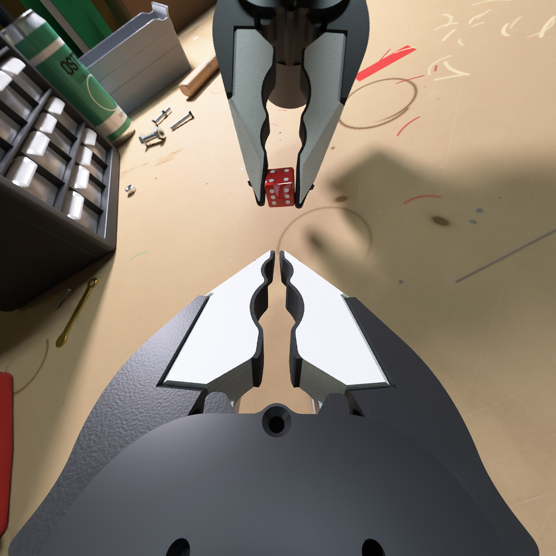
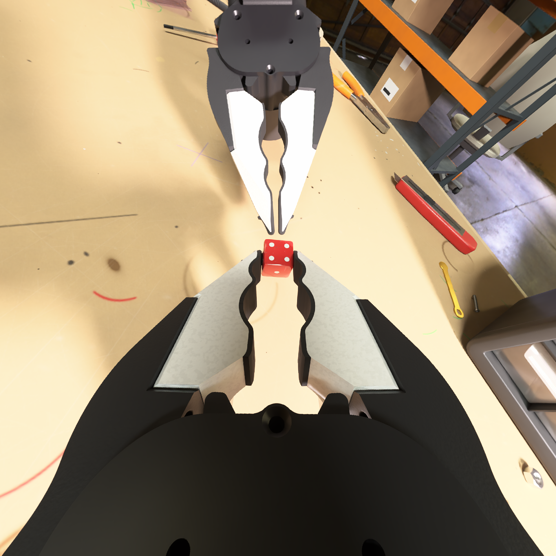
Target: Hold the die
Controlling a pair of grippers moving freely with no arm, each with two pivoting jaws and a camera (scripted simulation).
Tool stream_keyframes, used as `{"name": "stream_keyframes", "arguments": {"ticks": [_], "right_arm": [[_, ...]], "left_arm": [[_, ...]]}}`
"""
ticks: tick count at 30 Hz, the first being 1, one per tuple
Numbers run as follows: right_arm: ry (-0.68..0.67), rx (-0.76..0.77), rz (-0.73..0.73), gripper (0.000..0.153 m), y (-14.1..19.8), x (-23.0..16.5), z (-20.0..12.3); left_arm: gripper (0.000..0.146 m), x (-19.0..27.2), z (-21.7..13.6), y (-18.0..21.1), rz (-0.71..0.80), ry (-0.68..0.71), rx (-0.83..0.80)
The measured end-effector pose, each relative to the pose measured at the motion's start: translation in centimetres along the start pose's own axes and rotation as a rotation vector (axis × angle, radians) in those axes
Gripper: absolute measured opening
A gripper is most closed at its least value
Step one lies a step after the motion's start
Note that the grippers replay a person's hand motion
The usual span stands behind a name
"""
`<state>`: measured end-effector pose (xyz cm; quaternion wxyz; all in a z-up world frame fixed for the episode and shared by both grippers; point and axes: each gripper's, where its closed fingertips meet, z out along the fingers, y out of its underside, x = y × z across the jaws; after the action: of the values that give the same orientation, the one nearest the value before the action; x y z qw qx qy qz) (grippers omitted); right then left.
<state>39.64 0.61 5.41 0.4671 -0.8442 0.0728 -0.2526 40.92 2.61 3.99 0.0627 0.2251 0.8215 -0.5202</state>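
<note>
A red die with white pips (image 2: 277,258) sits clamped between the fingertips of my right gripper (image 2: 277,261), above the tan workbench. In the left wrist view the same die (image 1: 279,187) shows between the right gripper's tips (image 1: 280,195), straight ahead. My left gripper (image 1: 277,254) is shut and empty, its tips nearly touching. It faces the right gripper nose to nose; in the right wrist view its tips (image 2: 276,230) stand just beyond the die without touching it.
A dark drawer cabinet (image 1: 54,186), a green can (image 1: 75,78), a grey bin (image 1: 135,69) and loose bolts (image 1: 162,126) lie left. A yellow cotter pin (image 2: 450,288), a red utility knife (image 2: 433,215) and the bench edge (image 2: 481,249) lie right.
</note>
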Motion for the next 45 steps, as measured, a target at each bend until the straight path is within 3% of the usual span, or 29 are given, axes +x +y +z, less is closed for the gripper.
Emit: {"name": "stream_keyframes", "arguments": {"ticks": [22, 29, 45], "right_arm": [[0.002, -0.112, -0.085, 0.020, 1.2, 0.3, -0.1], [-0.060, -0.075, 0.015, 0.020, 1.1, 0.4, 0.0], [-0.115, -0.105, -0.003, 0.020, 1.1, 0.3, 0.1]], "left_arm": [[0.001, -0.1, -0.2, -0.6, 0.033, -0.024, 0.052], [0.001, 0.0, -0.2, -0.6, 0.043, -0.019, 0.052], [0.001, 0.2, -0.4, -0.3, 0.085, -0.034, 0.048]]}}
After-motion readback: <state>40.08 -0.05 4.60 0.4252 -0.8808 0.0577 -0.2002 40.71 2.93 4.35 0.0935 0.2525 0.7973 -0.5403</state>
